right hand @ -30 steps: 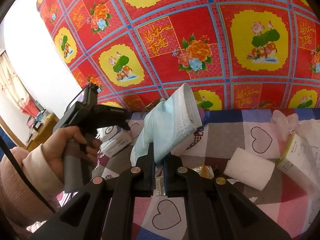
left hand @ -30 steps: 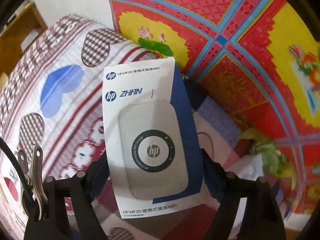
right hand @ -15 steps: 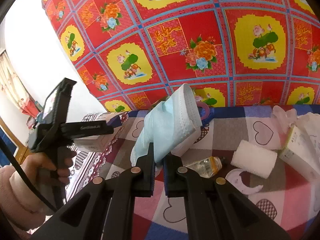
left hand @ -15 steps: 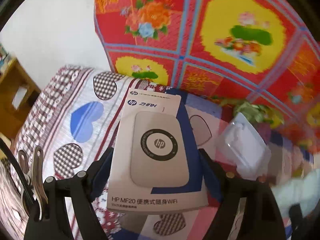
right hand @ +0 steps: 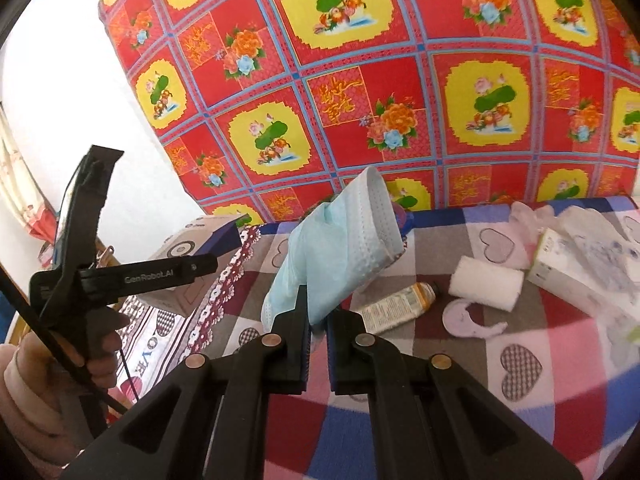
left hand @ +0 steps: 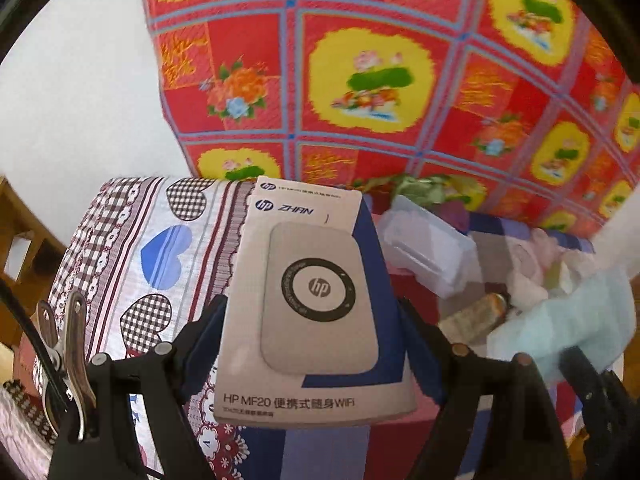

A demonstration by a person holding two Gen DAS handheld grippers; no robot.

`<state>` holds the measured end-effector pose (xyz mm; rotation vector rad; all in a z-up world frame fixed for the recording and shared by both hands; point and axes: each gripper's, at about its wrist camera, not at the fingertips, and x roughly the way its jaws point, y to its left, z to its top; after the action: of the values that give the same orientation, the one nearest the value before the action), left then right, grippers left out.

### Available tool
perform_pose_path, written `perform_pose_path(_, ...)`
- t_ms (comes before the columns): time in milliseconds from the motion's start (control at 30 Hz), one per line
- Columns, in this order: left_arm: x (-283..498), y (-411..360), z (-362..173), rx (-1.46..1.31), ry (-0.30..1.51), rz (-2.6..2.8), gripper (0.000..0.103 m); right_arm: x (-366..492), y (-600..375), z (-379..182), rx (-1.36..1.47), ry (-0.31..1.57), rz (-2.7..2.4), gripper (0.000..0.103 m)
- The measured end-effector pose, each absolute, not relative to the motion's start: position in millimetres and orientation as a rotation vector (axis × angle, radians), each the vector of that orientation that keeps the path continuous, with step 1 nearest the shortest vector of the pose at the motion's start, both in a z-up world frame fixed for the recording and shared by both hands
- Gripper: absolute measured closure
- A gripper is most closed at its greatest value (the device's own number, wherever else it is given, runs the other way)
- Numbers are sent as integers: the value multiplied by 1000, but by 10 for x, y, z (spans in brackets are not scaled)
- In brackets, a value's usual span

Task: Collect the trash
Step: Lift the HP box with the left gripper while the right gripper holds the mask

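Note:
A white and blue HP box stands upright between the fingers of my left gripper, which is shut on its two sides, above the heart-patterned bedspread. My right gripper is shut on a light blue face mask that hangs up and over its fingertips. From the right wrist view, the left gripper holds the box at the left, in a person's hand. The mask also shows at the right edge of the left wrist view.
On the bedspread lie a small bottle, a white roll, a pale purple plastic piece, a white carton and crumpled wrappers. A clear plastic tray lies behind the box. A red flowered cloth hangs behind.
The left gripper has swung right and tilted up with the box, bringing the bed's litter and the mask into its view. The right gripper has drawn back slightly, still holding the mask.

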<state>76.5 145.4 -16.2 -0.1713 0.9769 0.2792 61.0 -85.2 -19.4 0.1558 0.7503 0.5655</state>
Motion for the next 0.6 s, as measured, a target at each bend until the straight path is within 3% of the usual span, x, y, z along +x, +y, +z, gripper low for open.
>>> perform_pose_path(600, 299, 1159, 219, -125, 894, 53, 19, -157, -1077, 3, 178, 676, 394, 96)
